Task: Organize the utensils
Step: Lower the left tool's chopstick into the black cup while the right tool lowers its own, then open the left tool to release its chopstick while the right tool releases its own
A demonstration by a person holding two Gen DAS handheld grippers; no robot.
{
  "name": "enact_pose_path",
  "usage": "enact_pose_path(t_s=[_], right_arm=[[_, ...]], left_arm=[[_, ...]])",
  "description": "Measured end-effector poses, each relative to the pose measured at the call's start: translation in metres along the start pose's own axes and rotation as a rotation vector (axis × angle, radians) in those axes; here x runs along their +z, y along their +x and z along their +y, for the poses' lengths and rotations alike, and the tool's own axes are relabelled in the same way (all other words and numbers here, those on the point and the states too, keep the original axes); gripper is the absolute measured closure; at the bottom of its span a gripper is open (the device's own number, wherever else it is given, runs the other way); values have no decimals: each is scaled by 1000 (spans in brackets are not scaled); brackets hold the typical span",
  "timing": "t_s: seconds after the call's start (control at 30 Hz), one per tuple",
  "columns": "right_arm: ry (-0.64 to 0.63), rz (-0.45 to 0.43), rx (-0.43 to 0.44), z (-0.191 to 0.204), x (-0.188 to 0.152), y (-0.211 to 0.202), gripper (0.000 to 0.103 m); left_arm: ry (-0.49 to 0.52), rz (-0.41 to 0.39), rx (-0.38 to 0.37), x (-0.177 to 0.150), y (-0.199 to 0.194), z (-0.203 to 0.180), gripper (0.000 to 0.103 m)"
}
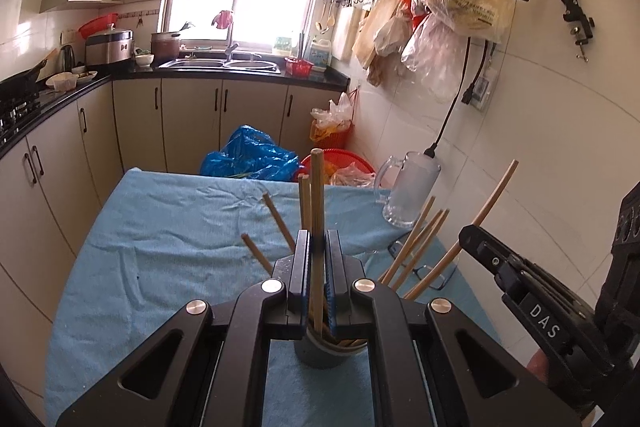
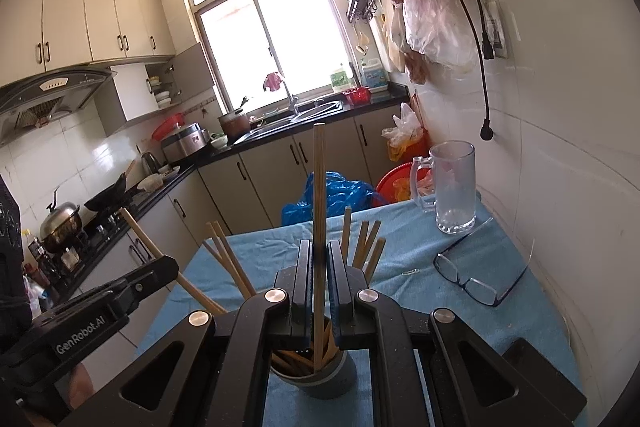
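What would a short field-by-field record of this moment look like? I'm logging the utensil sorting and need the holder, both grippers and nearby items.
surface: blue cloth over the table
holder: grey cup upright, holding many wooden chopsticks
left gripper: shut on one chopstick, its lower end in the cup
right gripper: shut on another chopstick, its lower end in the cup
nearby: glass mug at the far right of the table, eyeglasses lying in front of it
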State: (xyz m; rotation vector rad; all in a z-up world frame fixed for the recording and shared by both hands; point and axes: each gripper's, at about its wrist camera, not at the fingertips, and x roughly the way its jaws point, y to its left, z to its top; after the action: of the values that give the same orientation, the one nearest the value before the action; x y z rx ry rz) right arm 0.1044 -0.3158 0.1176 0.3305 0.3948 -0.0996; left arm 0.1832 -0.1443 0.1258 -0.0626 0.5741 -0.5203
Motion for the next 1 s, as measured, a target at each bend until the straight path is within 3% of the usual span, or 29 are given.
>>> enact_pose_path(t_s=[0.4,1.0], right_arm=[[-13,47,-12,0,-20,12,95],[-32,93,-29,1,-31,35,95]], left_arm=[[23,20,31,-21,9,7,96],[20,35,57,-27,26,14,94]])
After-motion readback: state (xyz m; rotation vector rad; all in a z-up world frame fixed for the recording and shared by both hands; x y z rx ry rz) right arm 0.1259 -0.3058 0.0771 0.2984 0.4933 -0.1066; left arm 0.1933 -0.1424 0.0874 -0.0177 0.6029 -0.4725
